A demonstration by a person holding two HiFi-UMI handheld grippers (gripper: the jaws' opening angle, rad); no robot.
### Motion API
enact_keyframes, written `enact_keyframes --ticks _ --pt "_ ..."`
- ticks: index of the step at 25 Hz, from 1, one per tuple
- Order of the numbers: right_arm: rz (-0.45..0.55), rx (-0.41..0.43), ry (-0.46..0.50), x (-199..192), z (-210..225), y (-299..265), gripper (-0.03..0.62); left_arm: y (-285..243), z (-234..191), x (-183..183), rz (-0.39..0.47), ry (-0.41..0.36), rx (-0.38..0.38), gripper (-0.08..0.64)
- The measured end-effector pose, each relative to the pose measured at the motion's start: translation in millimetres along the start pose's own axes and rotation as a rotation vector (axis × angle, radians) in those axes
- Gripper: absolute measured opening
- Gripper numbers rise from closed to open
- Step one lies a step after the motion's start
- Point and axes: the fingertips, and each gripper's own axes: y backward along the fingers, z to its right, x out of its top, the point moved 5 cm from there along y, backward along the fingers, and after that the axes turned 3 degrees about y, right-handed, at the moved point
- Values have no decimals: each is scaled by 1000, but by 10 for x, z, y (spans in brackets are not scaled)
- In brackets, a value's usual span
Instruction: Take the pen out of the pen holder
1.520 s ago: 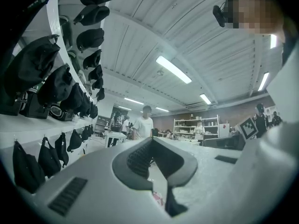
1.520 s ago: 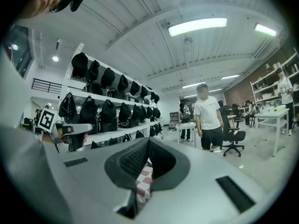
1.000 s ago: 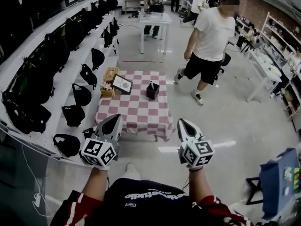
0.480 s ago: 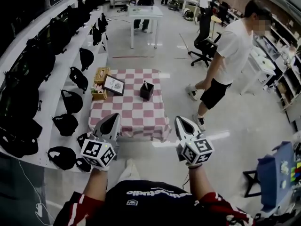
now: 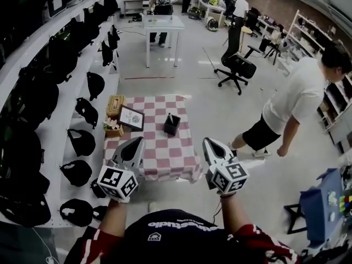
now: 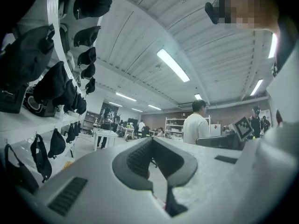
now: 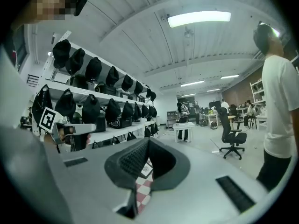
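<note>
A black pen holder [image 5: 171, 125] with a pen standing in it sits on a low table under a pink-and-white checked cloth [image 5: 159, 147], in the middle of the head view. My left gripper [image 5: 137, 142] and right gripper [image 5: 208, 142] are held side by side at the table's near edge, well short of the holder. Both point level and both are shut on nothing. In the left gripper view the left gripper [image 6: 150, 140] has its jaws meeting at the tip. In the right gripper view the right gripper [image 7: 147, 140] is likewise shut, with the checked cloth [image 7: 145, 188] showing below the tips.
A framed picture [image 5: 131, 118] and a wooden box [image 5: 115, 105] stand on the table's left side. Shelves of black bags [image 5: 82, 142] line the left wall. A person in a white shirt [image 5: 297, 106] bends at the right. An office chair [image 5: 236, 65] and a white table [image 5: 162, 22] stand farther off.
The checked table has come nearer to both grippers. The person in the white shirt has walked from behind the table to the right. Both grippers stay shut.
</note>
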Motion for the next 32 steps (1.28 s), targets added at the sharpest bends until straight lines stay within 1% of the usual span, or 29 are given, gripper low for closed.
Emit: enact_keyframes --ticks 5,13,18,25,32 --pt "-4 -11 0 32 -5 -357 3 -187 -311 61 3 1 -17 5" --pt "6 -55 -13 1 22 -668 3 -340 -605 14 -11 2 -40 6" --pt "-26 -67 -14 -47 6 -762 3 -384 -720 -30 -15 43 -44 6" --pt "-54 -52 -12 -107 66 -986 3 -485 -876 -100 -17 75 -34 5" --pt "-35 -10 5 -37 259 -1422 3 -746 -1110 -63 -8 60 4 5"
